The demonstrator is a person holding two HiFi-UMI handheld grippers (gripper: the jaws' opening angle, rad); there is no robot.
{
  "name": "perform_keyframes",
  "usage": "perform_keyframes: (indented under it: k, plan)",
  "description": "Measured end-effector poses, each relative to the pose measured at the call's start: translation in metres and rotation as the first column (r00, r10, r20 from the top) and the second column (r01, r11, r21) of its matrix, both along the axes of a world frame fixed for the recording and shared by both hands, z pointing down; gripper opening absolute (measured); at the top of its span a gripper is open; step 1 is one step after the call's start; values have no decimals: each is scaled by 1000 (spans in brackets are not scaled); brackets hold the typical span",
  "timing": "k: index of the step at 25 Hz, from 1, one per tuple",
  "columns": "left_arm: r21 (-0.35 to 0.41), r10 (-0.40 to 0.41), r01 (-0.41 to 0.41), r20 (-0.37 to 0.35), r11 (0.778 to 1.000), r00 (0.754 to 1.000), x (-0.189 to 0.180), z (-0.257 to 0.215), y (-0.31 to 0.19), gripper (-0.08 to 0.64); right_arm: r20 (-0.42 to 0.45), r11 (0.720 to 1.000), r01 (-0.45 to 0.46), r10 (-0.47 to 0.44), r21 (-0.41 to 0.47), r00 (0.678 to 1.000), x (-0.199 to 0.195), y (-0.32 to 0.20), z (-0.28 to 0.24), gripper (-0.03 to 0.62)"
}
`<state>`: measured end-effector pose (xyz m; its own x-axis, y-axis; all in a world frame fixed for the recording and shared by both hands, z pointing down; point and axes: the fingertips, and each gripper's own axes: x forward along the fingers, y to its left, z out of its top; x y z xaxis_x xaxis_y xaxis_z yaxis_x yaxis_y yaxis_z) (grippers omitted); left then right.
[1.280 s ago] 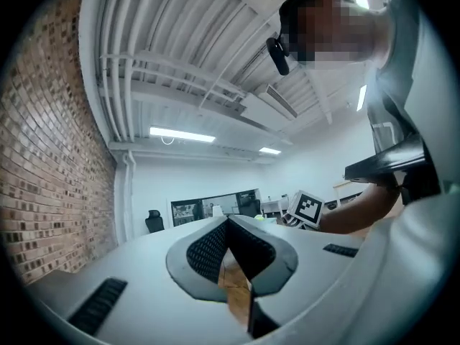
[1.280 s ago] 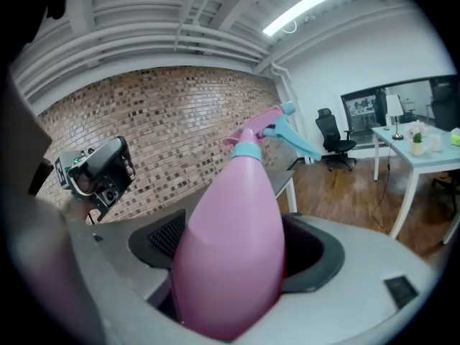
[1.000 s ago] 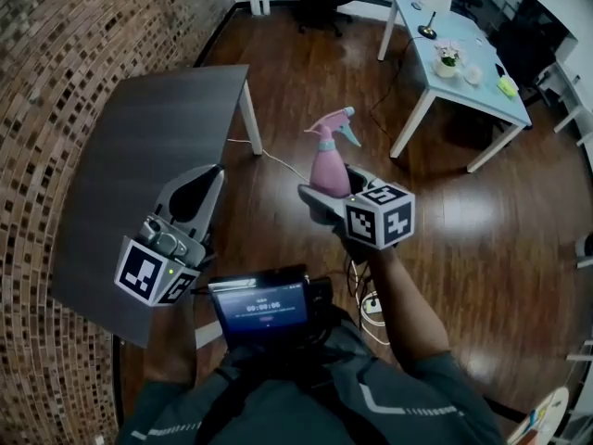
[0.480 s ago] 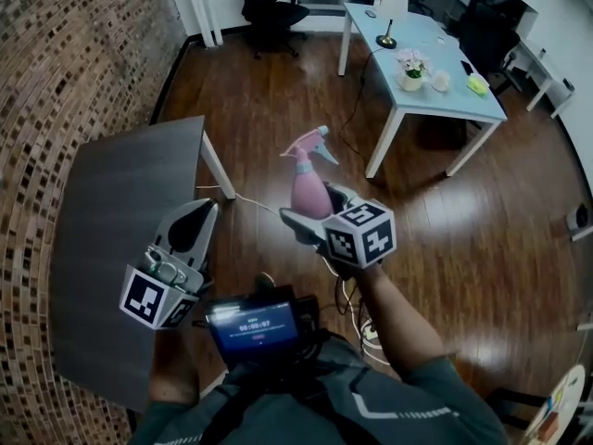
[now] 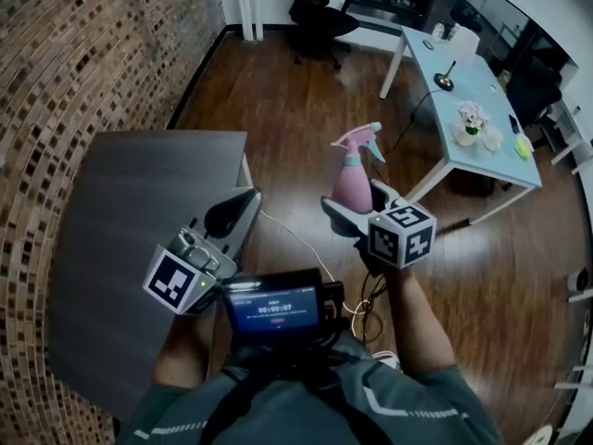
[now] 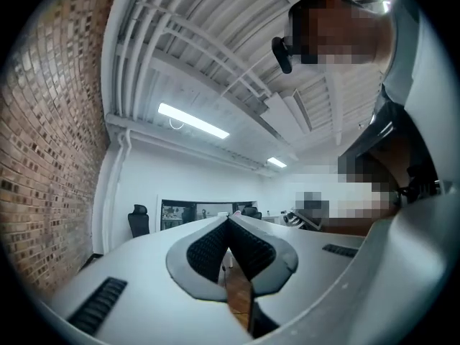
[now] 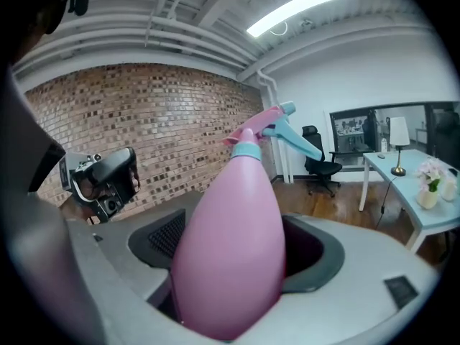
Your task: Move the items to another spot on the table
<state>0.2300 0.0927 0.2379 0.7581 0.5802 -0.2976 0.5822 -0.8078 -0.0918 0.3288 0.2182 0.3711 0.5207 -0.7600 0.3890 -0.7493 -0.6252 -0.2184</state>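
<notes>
Holding spray bottle [image 5: 353, 179] still, right gripper [image 5: 359, 203] seemingly nearer table [image 5: 139, 184].

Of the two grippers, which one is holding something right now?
The right gripper: its fingers clamp the pink spray bottle, which stands upright between them. The left gripper has its fingers shut together with nothing between them.
</notes>
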Motion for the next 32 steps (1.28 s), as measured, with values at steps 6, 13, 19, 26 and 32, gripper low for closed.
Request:
perform_keyframes:
  k: [6,13,19,26,32]
  plan:
    - [-21,-55,56,20,998,998,49,0,-50,-6,2,998,57,-57,5,998,61,-59,-5,416]
    - [-32,-172,174,57,984,983,95,13,-97,-6,-4,981,192,-192,0,981,119,-129,-6,416]
    - [-24,-355,358,84,933,931,140,20,-151,-6,1,922,386,-386,13,922,177,-209,0,416]
    - [-4,-574,577,99,817,813,210,24,-205,-6,7,769,639,-639,-10,769,248,-305,4,416]
    - [-8,-770,776,119,631,627,241,27,-252,-6,28,544,839,-838,-29,545,263,-373,9,416]
